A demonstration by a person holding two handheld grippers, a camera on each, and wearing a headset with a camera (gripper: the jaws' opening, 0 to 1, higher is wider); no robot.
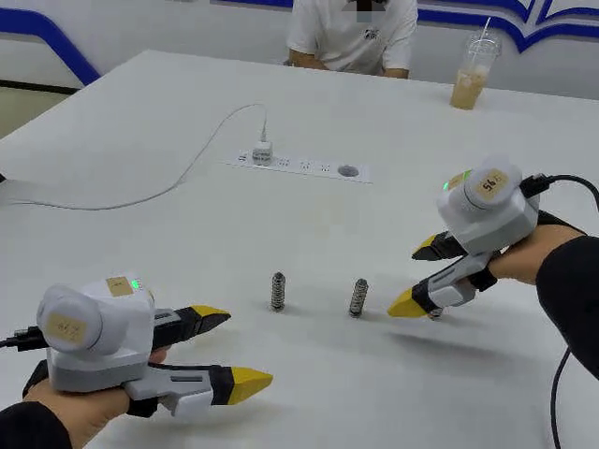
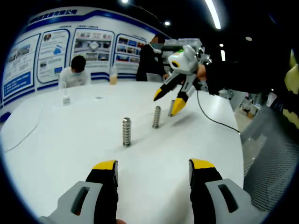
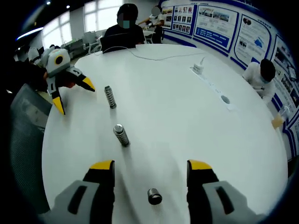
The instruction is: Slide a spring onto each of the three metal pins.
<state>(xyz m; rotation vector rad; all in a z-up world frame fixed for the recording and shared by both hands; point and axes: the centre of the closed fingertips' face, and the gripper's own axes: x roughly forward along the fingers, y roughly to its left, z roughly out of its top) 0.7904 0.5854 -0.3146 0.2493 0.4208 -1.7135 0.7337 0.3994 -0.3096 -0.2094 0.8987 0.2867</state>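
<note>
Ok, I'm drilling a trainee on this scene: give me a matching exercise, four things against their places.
1 drink cup
2 white charger
3 third pin
4 left gripper

a inside the open right gripper
b plugged into the power strip
c far side, near the seated person
d near left, open, empty

Pairs: 1-c, 2-b, 3-a, 4-d
</note>
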